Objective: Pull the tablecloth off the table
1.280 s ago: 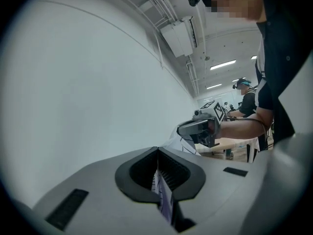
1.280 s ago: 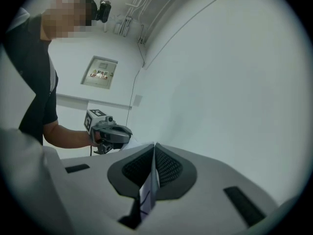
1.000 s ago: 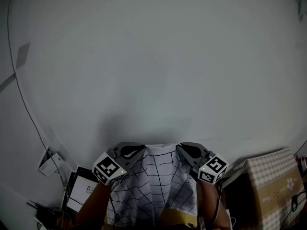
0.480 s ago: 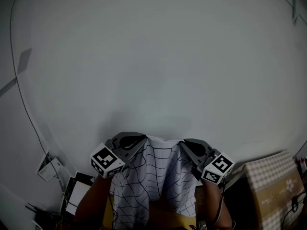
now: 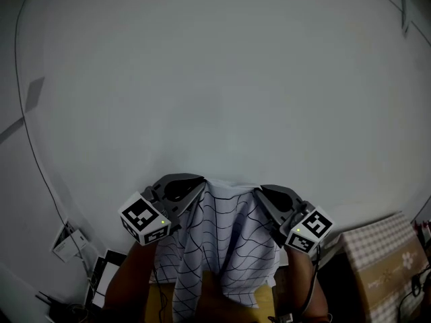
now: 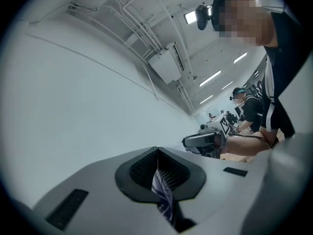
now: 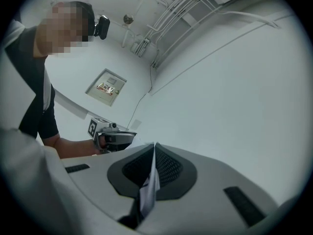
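Checked white tablecloth [image 5: 222, 247] hangs between the left gripper [image 5: 199, 187] and right gripper [image 5: 261, 194], each clenched on its top edge.

Head view downward; gripper views upward

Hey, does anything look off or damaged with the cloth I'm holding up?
Nothing stands out. The grid-lined tablecloth hangs in loose folds between the left tool and right tool, each shut on its top edge; no tear or spill shows.
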Motion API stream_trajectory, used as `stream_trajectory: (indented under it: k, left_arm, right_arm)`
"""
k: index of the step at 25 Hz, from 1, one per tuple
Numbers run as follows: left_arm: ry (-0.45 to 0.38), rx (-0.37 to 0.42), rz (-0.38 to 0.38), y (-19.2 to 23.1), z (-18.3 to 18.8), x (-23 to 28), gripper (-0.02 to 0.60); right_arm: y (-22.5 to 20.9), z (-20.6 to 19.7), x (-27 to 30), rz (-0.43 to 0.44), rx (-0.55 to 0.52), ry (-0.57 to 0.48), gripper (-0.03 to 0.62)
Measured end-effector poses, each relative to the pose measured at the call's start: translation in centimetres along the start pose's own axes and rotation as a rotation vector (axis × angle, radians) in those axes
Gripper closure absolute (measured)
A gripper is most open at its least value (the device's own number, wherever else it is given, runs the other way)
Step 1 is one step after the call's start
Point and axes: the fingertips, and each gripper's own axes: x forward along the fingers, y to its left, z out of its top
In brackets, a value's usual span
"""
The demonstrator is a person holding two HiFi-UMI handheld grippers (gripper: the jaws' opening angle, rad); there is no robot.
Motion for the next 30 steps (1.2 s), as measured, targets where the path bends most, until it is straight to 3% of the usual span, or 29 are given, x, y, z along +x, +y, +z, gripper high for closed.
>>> stream_trajectory:
  k: [11, 16, 30]
  left_arm:
    - [-0.006, 0.047, -0.018, -0.8, 1.5, 0.6, 0.566]
    - [-0.02, 0.043, -0.017, -0.7, 1.8, 0.5, 0.566]
    - [-0.016, 0.026, -0.029, -1.3, 1.2, 0.1, 0.565]
  right_arm:
    - [-0.2, 0.9, -0.8, -0.026, 0.0, -0.016, 0.572]
    - [0.0, 1.0, -0.5, -0.033, -0.049, 0.01, 0.571]
    - [0.5, 0.5, -1.0, -0.045, -0.044, 0.023, 0.572]
